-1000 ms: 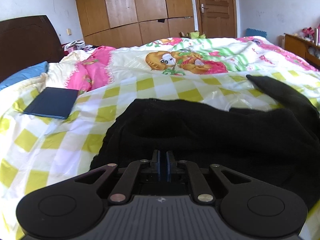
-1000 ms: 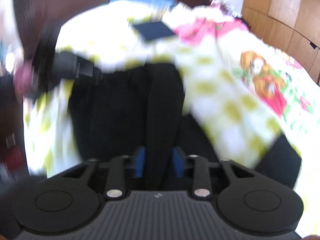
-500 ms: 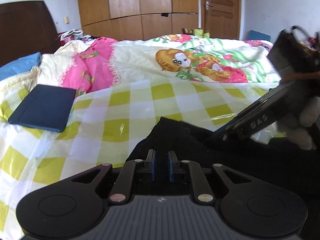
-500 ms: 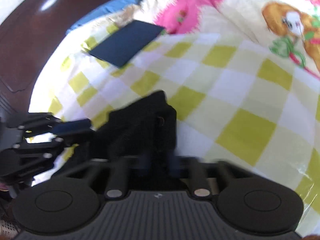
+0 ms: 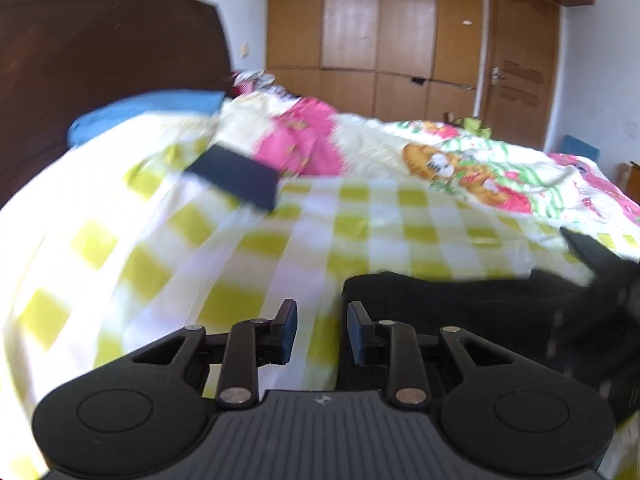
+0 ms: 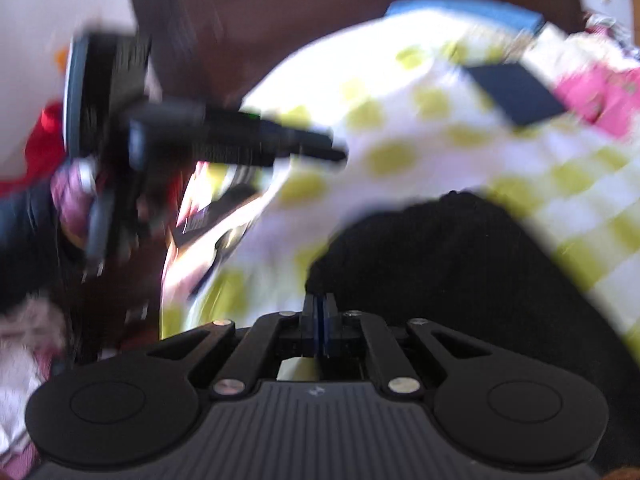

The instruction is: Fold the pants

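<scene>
Your left gripper (image 5: 318,332) stood wide with nothing between its fingers, the black pants (image 5: 480,312) lying just to its right on the checked bedsheet (image 5: 240,264). Your right gripper (image 6: 319,330) was pressed together at the pants' edge; blur hid whether it pinched cloth.

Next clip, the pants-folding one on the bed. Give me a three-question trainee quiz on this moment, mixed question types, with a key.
1. True or false: the left gripper is open, with only checked sheet between its fingers.
2. Multiple choice: the right gripper is A) wide open, B) shut, fingers pressed together, C) out of view.
3. Fill in: the flat dark blue rectangular case lies on the yellow-and-white checked sheet, near the ____ pillow by the headboard.

Key
1. True; the black pants lie just beside its right finger, not between the two.
2. B; whether cloth is pinched is unclear from the blurred right wrist view.
3. blue
</scene>
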Tool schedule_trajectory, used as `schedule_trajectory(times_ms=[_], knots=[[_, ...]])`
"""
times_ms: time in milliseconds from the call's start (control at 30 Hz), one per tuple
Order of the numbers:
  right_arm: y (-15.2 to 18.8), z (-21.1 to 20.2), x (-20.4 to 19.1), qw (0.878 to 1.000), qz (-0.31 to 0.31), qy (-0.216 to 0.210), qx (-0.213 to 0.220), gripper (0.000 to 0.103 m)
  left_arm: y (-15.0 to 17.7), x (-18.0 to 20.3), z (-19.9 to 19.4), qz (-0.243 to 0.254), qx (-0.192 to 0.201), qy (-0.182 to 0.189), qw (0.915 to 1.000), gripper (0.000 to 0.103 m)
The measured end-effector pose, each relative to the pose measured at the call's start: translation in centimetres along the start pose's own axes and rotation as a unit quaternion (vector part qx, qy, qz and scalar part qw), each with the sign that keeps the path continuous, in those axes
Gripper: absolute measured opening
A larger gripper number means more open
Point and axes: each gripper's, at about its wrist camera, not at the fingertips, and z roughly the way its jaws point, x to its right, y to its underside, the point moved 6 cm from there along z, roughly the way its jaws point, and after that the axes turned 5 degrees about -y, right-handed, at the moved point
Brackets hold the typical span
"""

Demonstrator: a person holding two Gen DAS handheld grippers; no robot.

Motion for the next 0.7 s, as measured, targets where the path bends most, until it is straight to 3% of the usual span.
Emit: schedule_trajectory(times_ms=[67,200,300,367,433,500,567,633,700], knots=[[1.3,0.5,-0.2,1.0,-0.003,0.013,-0.018,0.004,1.7,-0.1,-0.3,-0.008,-0.014,0.006,0.9998,0.041],[1.8,-1.2,0.4,0.999,0.013,0.032,0.0,0.007,4.6,1.7,0.2,-0.001,-0.046,0.03,0.9985,0.041],[1.9,-2.0,-0.7,0.995,-0.054,0.086,0.004,0.01,6.1,3.4,0.0,0.025,-0.057,0.036,0.9974,0.041],[2.2,-1.7,-1.4,0.993,-0.073,0.092,0.002,0.015,6.7,3.7,-0.8,0.02,-0.057,0.047,0.9971,0.047],[2.5,-0.7,-1.8,0.993,-0.081,0.088,-0.006,0.028,7.0,3.8,-0.9,0.019,-0.06,0.05,0.9967,0.053],[2.7,-0.1,-2.4,0.991,-0.093,0.098,-0.005,0.03,7.1,3.8,-0.2,0.012,-0.069,0.051,0.9962,0.053],[3.0,0.8,-2.3,0.985,-0.106,0.134,-0.004,0.03,7.0,4.1,0.5,0.015,-0.07,0.054,0.9959,0.053],[2.9,1.9,-2.0,0.983,-0.103,0.152,-0.01,0.03,6.9,4.8,1.1,0.075,-0.059,0.018,0.9953,0.053],[2.6,2.2,-1.9,0.983,-0.098,0.157,-0.011,0.03,7.1,5.6,1.6,0.145,-0.054,-0.014,0.9879,0.053]])
